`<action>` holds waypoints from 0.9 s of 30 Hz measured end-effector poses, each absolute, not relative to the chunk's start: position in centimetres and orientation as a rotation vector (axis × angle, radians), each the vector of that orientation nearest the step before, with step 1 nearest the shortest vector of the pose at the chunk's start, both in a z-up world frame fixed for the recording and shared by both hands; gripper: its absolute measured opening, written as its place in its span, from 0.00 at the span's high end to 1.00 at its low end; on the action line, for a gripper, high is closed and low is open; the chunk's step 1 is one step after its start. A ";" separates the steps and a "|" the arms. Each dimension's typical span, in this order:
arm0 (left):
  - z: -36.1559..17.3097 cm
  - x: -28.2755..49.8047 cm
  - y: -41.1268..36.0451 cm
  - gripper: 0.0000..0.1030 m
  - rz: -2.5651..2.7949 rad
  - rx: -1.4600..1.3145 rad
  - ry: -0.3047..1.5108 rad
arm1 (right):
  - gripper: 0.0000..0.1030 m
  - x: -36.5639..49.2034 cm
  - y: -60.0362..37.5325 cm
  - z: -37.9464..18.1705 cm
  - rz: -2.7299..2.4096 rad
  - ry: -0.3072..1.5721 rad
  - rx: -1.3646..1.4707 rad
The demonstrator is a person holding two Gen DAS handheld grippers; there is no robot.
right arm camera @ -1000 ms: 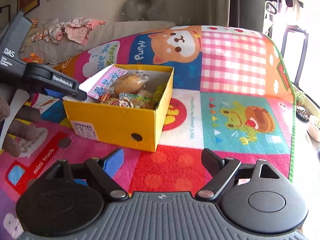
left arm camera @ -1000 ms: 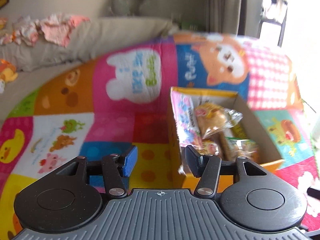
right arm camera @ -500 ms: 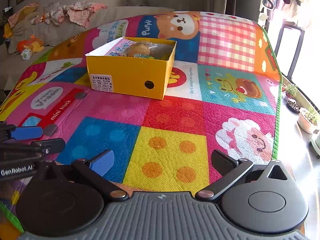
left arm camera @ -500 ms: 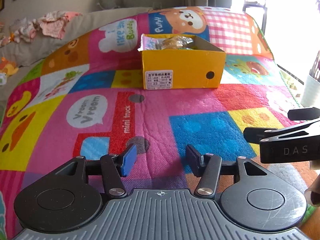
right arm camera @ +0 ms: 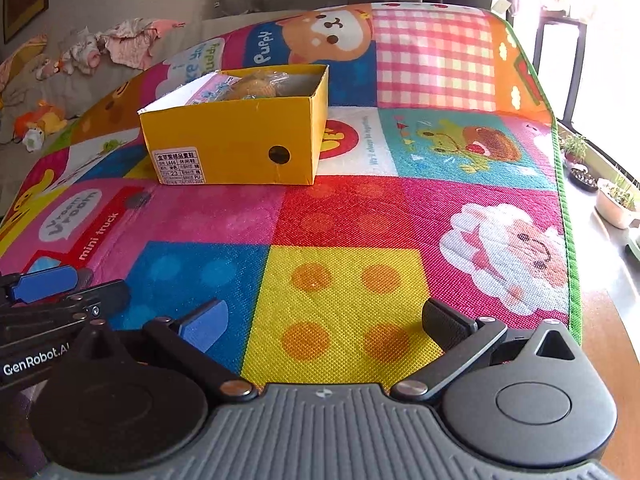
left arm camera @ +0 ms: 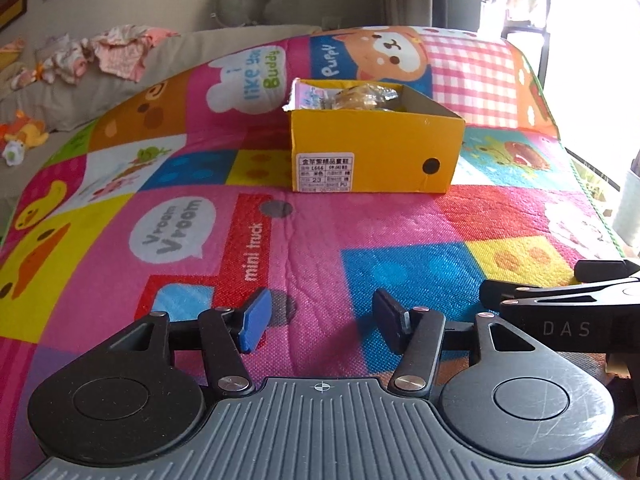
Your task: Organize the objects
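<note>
Both tongs, left tongs (left arm camera: pixel 320 320) and right tongs (right arm camera: pixel 326 326), hover apart and empty; the yellow cardboard box (left arm camera: pixel 376 156) of wrapped snacks (left arm camera: pixel 356 98) lies ahead on the colourful patchwork play mat (left arm camera: pixel 400 240). Keep clear; nothing loose remains.

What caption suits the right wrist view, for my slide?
Open right tool over the play mat, empty; yellow box of snack packets sits beyond, left tool alongside.

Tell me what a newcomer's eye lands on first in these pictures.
The bright cartoon play mat fills nearly the whole view. The open yellow shoebox with wrapped snacks inside stands on its far half. Up close, the left gripper and right gripper hang open and empty over the mat's near squares.
</note>
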State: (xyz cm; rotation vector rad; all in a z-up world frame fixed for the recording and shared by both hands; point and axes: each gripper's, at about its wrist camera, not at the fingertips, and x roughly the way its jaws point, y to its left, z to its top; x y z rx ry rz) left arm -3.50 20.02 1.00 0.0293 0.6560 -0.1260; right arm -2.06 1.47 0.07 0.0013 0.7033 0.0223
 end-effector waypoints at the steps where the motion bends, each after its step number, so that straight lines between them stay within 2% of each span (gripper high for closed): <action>1: 1.0 -3.5 20.1 0.41 -0.127 0.027 0.656 | 0.00 -2.0 1.4 0.0 0.016 0.702 0.003; 16: 1.0 -3.4 20.1 0.40 -0.128 0.030 0.658 | 0.00 -3.9 -0.1 0.0 0.007 0.682 0.005; 27: 1.0 -3.4 20.1 0.40 -0.129 0.031 0.658 | 0.00 -2.0 1.5 -0.1 0.005 0.685 -0.016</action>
